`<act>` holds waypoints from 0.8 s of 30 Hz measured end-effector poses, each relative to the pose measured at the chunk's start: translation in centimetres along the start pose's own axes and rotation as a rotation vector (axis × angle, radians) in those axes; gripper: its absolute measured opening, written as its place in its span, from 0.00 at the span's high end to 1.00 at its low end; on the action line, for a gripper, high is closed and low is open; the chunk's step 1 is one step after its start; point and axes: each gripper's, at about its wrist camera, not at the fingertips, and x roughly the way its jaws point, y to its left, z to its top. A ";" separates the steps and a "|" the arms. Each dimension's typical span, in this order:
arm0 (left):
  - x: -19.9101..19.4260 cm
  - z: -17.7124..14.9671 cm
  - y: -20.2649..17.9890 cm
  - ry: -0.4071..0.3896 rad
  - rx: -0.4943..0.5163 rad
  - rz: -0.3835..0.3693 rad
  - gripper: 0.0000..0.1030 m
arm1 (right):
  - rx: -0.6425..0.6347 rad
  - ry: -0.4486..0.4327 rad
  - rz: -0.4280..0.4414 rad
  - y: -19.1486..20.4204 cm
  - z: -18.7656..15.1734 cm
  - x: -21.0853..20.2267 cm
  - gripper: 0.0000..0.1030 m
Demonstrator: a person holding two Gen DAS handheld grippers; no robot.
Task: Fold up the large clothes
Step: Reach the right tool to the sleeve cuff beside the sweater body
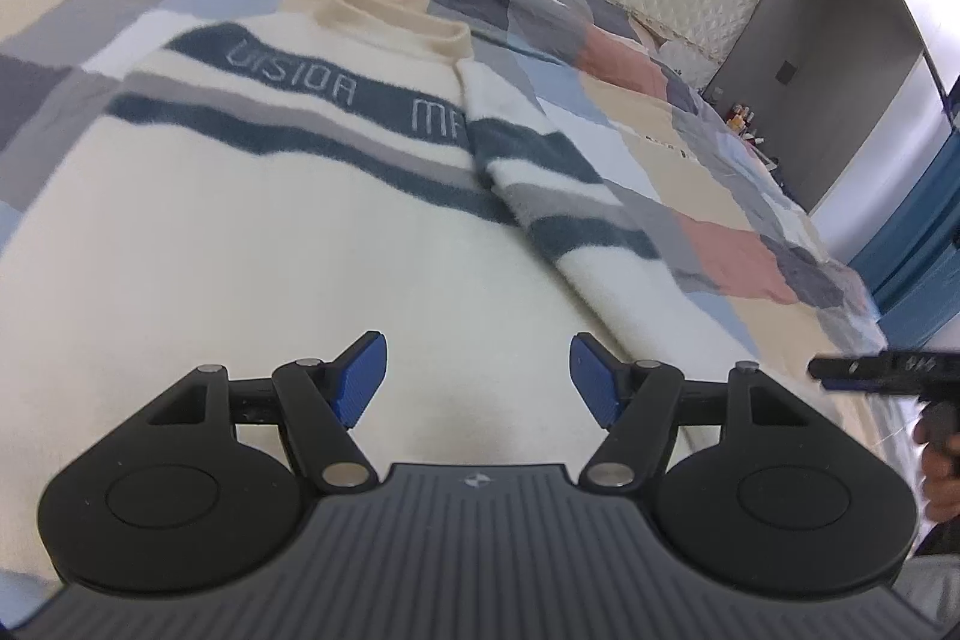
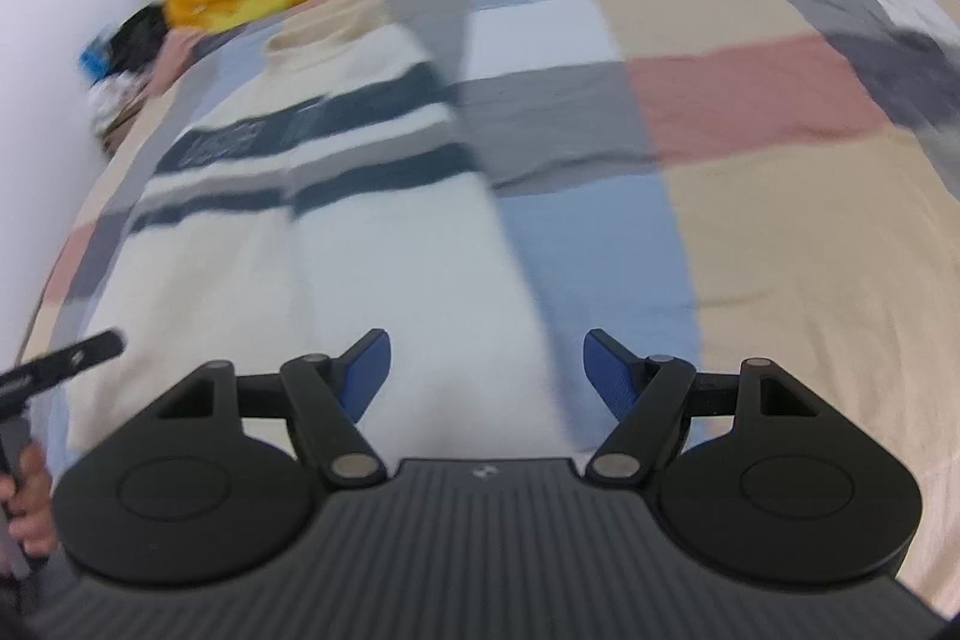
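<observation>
Patchwork quilt (image 1: 690,124) across the frame; cream striped sweater (image 1: 240,232) flat at centre, one sleeve already folded inward. Approach step, likely for the hem. Left gripper (image 1: 474,379) and right gripper (image 2: 486,376): fingers apart, empty. Next: lower, pinch hem corners.

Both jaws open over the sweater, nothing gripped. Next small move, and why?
Probably lower both onto the near hem and close. The cream striped sweater lies flat on the patchwork quilt, collar far, sleeve already folded in. The left gripper and right gripper hover with empty open jaws above its near end.
</observation>
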 end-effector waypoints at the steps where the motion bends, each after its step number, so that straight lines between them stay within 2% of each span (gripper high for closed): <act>1: 0.3 0.1 0.2 0.003 -0.009 0.001 0.30 | 0.026 0.009 -0.014 -0.9 -0.1 0.4 0.30; 4: 1.3 0.3 0.4 0.012 -0.018 0.002 0.30 | 0.128 0.046 -0.001 -3.4 -1.1 1.6 0.30; 9: 2.3 0.1 0.7 0.034 -0.047 -0.012 0.30 | 0.204 0.083 0.131 -4.9 -2.9 2.1 0.30; 12: 2.5 0.2 1.0 0.034 -0.072 -0.017 0.30 | 0.259 0.055 0.194 -5.8 -3.4 1.1 0.30; 15: 2.5 0.2 1.4 0.028 -0.100 -0.025 0.30 | 0.261 0.033 0.212 -6.1 -3.4 0.2 0.30; 20: 2.8 0.2 1.7 0.031 -0.121 -0.018 0.30 | 0.235 0.084 0.236 -5.5 -4.1 1.0 0.33; 22: 2.8 0.1 1.7 0.033 -0.127 -0.017 0.30 | 0.230 0.107 0.260 -5.2 -4.1 2.0 0.38; 24: 2.8 0.1 1.8 0.032 -0.132 -0.013 0.30 | 0.189 0.136 0.262 -4.5 -3.9 2.5 0.64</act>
